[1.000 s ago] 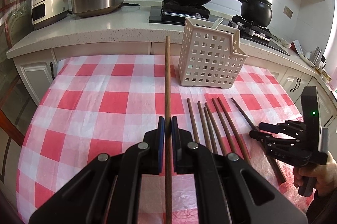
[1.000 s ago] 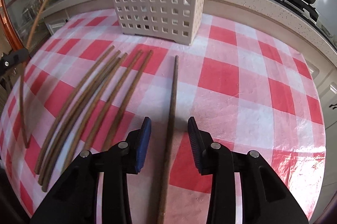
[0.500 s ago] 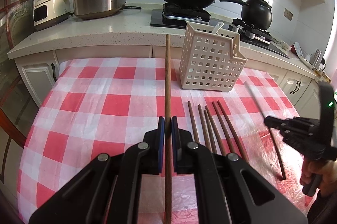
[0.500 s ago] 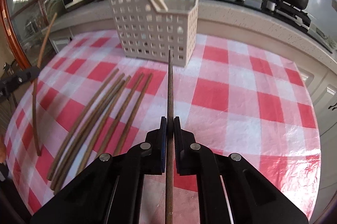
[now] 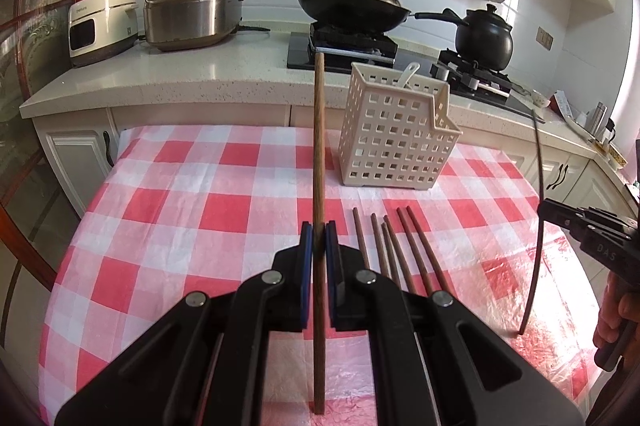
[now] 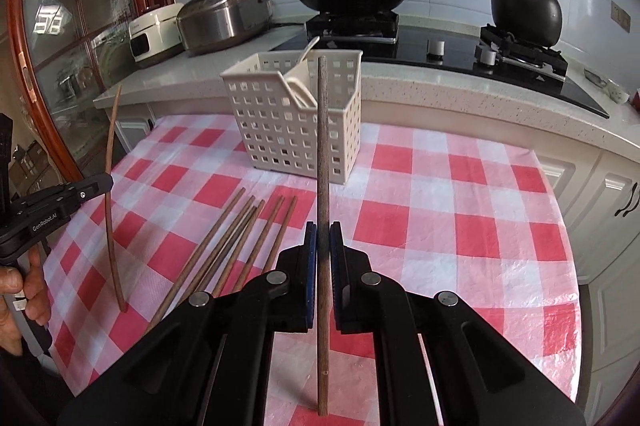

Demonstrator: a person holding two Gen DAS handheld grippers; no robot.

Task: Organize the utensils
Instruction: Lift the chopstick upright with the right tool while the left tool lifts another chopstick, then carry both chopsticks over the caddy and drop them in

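A second ago the right claw [image 6: 323, 238] stood open around a chopstick lying flat; now it is clamped on that chopstick [image 6: 322, 161], lifted off the checked surface [image 6: 460, 201] at frame centre. The left claw [image 5: 319, 240] still grips its own chopstick [image 5: 319, 145]. Five loose chopsticks [image 5: 394, 250] lie lower centre-right. The white basket [image 5: 396, 137] stands beyond, upper centre, with bare cloth all around it.

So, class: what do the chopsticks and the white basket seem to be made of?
Chopsticks: probably wood, matte brown with visible grain on the one in the right gripper. Basket: likely moulded plastic, smooth cream-white, with a regular grid of square holes.
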